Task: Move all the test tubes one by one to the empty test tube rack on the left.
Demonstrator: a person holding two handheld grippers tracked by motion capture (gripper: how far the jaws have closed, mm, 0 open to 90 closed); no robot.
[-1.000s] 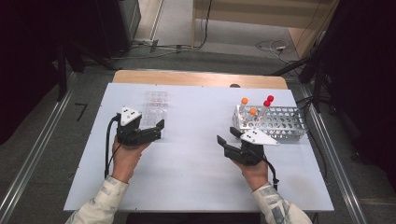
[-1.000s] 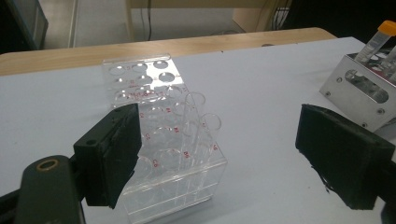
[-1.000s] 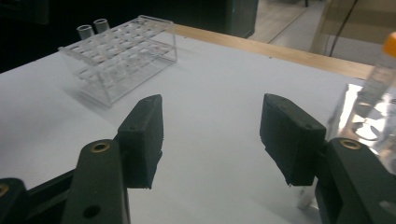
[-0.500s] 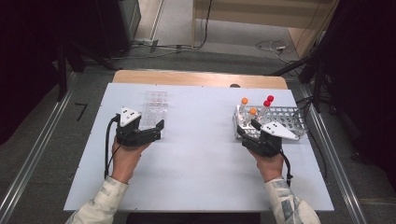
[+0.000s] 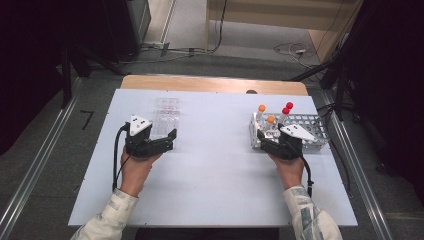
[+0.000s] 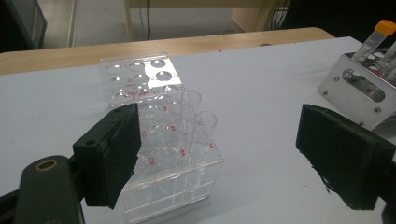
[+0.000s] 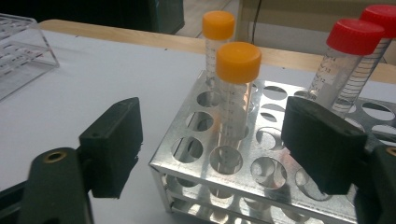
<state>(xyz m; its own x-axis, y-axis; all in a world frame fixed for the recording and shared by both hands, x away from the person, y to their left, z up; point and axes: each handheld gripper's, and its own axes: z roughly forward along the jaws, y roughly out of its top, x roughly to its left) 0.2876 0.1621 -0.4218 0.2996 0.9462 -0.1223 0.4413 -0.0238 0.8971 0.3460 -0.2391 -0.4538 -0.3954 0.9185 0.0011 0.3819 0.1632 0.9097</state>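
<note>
The left gripper (image 5: 169,139) rests with jaws wide apart just beside the clear rack (image 6: 159,140), gripping nothing; two glass tubes (image 6: 194,123) stand in that rack. At the right, the right gripper (image 5: 266,144) has just been opening its jaws; they straddle the metal rack's (image 7: 261,182) corner, where an orange-capped tube (image 7: 236,98) stands between them, untouched.

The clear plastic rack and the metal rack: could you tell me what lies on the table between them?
Nothing: in the high view, the white table is bare between the clear plastic rack and the metal rack.
</note>
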